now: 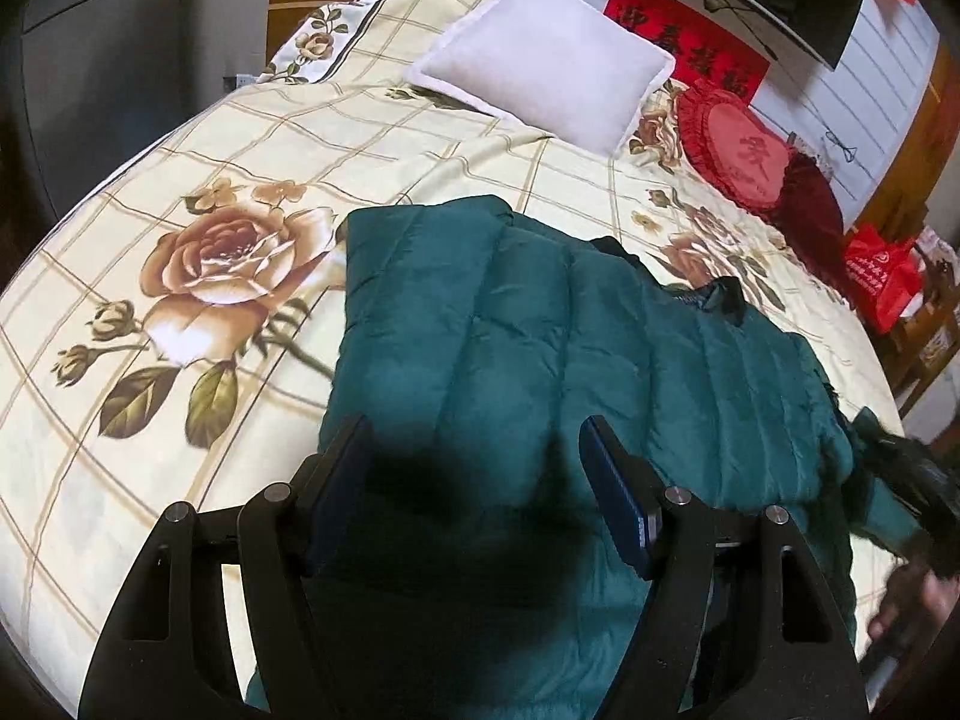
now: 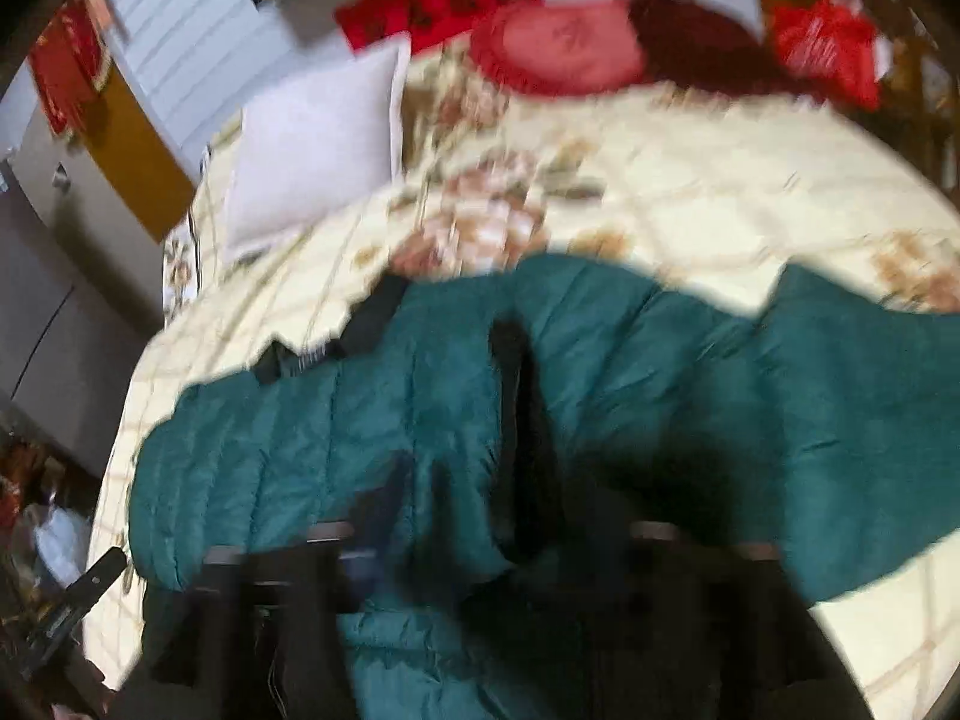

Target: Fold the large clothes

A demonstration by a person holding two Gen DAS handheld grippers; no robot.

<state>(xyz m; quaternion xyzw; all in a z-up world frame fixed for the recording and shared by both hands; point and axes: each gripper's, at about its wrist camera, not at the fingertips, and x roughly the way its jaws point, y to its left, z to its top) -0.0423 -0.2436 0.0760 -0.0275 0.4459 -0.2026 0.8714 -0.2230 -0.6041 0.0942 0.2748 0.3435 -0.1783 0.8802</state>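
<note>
Lying on the bed: a dark green quilted puffer jacket [image 1: 540, 330], spread flat over the cream bedcover with a brown check and large printed roses [image 1: 198, 264].
Left side of bed: one big rose print, just beside the jacket's left edge.
Left gripper [image 1: 474, 480]: its two black fingers with blue pads stand apart above the jacket's near part; nothing is between them, and their shadow falls on the fabric.
Jacket detail: a black collar lining [image 1: 726, 294] shows at the far edge; a small label is there, but too small to read.
Head of bed: a plain white square pillow [image 1: 540, 54].
Writing: a red banner with black Chinese characters [image 1: 690, 42] behind the pillow; a red round frilled cushion [image 1: 744, 162] with one character in its middle; a red bag with white print [image 1: 882, 276], not readable.
Right gripper [image 2: 498, 540]: blurred; fingers seem apart over the jacket, and I see no cloth pinched.
</note>
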